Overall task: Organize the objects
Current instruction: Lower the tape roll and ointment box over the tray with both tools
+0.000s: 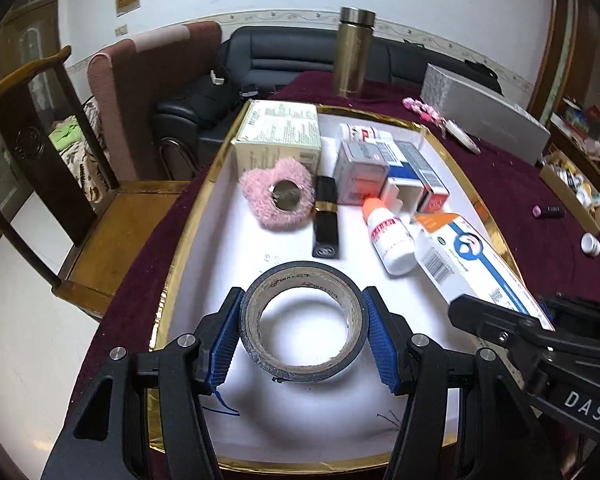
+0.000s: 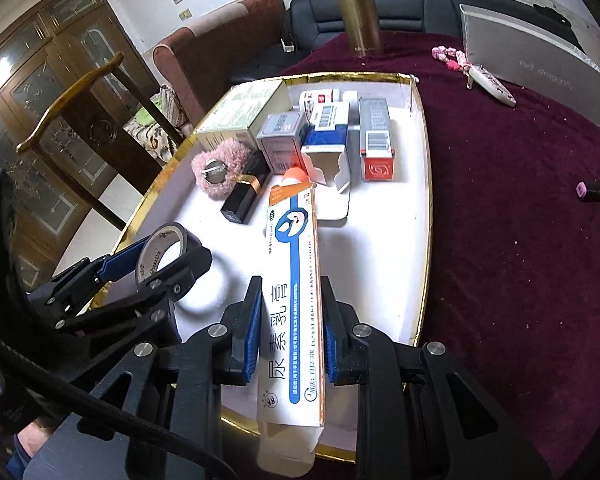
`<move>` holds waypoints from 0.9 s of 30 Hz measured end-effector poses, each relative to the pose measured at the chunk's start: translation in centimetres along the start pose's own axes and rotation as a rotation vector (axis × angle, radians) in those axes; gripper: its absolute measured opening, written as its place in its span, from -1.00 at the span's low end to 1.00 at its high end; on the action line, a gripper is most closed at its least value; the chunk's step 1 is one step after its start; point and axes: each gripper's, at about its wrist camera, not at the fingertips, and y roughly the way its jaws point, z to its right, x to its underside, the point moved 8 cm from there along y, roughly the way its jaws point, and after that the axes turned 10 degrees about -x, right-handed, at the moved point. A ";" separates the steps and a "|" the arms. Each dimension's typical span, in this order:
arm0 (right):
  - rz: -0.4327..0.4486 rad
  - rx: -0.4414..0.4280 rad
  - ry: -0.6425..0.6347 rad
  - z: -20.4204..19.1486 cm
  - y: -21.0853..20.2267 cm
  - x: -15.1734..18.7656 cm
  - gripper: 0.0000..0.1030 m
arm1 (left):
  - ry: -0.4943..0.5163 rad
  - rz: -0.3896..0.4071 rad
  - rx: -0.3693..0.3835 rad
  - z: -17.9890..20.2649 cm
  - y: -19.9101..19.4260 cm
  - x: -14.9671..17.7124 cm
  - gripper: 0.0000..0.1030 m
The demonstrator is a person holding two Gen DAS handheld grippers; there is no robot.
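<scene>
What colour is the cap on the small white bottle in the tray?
Orange cap; the left wrist view shows it best.

The surface is covered with a dark red cloth. Directly on it lie a gold-rimmed white tray, an upright gold flask, a long silver box, a pink beaded keychain, a marker and a small white cap.
</scene>
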 end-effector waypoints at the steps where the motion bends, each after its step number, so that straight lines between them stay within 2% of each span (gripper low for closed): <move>1: -0.002 0.002 0.002 0.1 0.1 0.0 -0.56 | 0.005 -0.004 -0.001 0.1 0.1 0.1 0.03; 11: -0.008 0.066 0.008 1.2 1.1 0.0 -0.56 | 0.042 0.007 -0.055 0.1 0.5 0.3 0.03; 27: 0.001 0.056 0.025 0.6 1.5 -0.1 -0.55 | 0.051 0.005 -0.073 -0.2 0.8 0.3 0.03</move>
